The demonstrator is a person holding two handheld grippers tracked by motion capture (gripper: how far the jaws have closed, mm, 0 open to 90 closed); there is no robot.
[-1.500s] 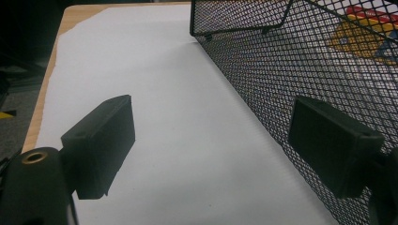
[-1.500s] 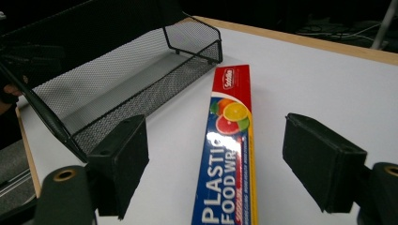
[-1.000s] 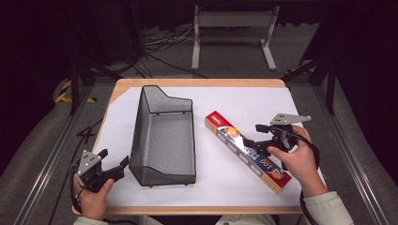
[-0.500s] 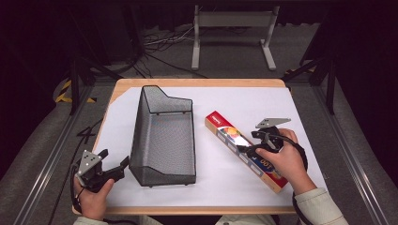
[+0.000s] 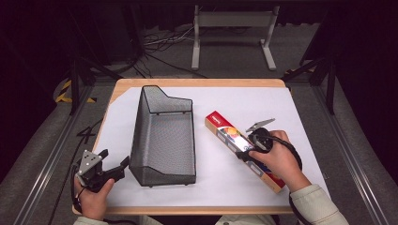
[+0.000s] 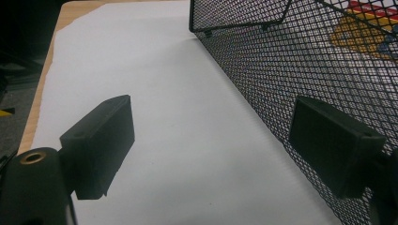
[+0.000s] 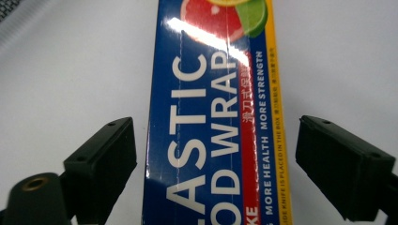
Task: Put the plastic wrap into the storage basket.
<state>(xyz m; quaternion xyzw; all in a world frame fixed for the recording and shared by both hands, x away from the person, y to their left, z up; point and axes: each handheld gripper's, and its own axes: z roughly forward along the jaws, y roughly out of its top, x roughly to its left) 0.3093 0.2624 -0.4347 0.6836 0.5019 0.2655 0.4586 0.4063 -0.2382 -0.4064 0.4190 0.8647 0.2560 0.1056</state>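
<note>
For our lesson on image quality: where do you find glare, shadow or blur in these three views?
Right gripper view: a white glare streak crosses the plastic wrap box, whose lettering stays readable. Left gripper view: the mesh basket is sharp, the near jaws soft. High view: the table is brightly lit, the surroundings dark.

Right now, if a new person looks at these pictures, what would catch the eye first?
Probably the plastic wrap box, bright blue, red and yellow, lying slantwise on the white sheet at the right; the right gripper is over it, jaws open on both sides. Next, the black mesh basket at the centre-left, with the open left gripper beside its near corner.
</note>
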